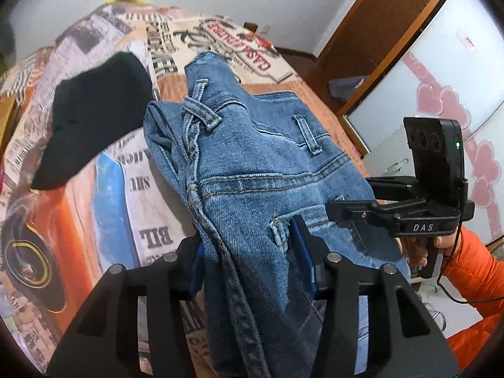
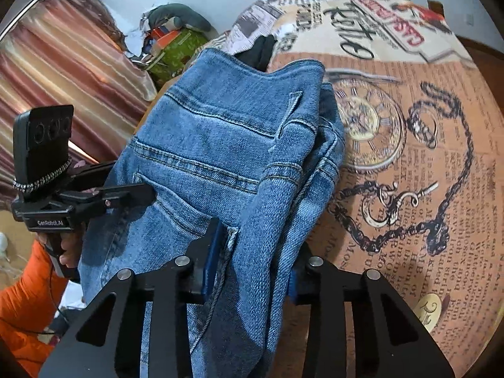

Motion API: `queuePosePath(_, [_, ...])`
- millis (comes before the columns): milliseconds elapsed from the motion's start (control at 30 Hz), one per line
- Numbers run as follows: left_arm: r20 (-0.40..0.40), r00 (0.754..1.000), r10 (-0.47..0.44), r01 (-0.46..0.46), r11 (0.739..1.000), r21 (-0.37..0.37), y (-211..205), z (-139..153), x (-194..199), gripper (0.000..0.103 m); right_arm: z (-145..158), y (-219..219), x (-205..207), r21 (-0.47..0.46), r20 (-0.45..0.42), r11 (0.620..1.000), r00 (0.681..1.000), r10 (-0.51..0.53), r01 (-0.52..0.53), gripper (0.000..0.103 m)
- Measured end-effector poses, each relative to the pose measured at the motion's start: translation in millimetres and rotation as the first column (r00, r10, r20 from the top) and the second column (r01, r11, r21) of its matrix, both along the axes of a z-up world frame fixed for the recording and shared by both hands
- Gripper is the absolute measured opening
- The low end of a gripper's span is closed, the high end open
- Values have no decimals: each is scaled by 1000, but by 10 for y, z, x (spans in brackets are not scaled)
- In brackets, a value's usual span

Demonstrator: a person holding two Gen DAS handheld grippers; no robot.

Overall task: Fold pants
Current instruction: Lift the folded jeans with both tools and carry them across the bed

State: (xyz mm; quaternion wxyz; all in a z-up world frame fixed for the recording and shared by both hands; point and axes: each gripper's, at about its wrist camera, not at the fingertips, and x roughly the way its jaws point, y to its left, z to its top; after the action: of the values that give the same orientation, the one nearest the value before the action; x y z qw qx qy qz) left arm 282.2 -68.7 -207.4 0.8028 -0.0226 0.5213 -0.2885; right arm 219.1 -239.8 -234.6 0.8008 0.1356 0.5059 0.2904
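1. The blue jeans (image 1: 252,163) are off the surface, bunched and held up at the waistband end between the two tools; belt loops, yoke seams and a back pocket face the cameras.
2. The left gripper (image 1: 249,264) has its fingers pinching a thick gathered fold of denim near a belt loop, with blue pads pressed against the cloth on both sides.
3. The right gripper (image 2: 252,267) likewise has its fingers clamped on a bundled fold of the jeans, the fabric running down between the pads and out of view below.
4. In each wrist view the other tool shows at the far side of the denim, so the two grips sit near each other on the same end of the garment.
5. Below lies a bed covered by a printed bedspread (image 2: 409,163) with newspaper text, a pocket watch and a chain; a black garment (image 1: 94,119) rests on it beyond the jeans.
6. Judged from this, the folding is at an early stage: the jeans are crumpled, not laid flat, and no clean fold line shows.
7. Left to do, as far as I can judge: spread the jeans on the bed, bring the legs together, then fold them lengthwise into a neat stack. The legs themselves are hidden below the frame.
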Motion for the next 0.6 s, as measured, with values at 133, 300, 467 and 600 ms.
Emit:
queuePosePath(133, [72, 997, 18, -17, 1000, -13, 75, 230, -26, 48, 190, 19, 25, 7, 51, 1000, 999, -12, 11, 30])
queuePosePath(300, [148, 988, 50, -45, 998, -39, 199, 504, 16, 48, 477, 95, 165, 7, 126, 1000, 992, -3, 2, 29])
queuePosePath(467, [221, 971, 93, -80, 995, -67, 376, 792, 137, 48, 804, 252, 381, -14, 209, 1000, 978, 12, -9, 29])
queuePosePath(600, [270, 956, 114, -97, 993, -74, 494, 955, 276, 48, 973, 341, 509, -14, 253, 1000, 967, 22, -19, 29])
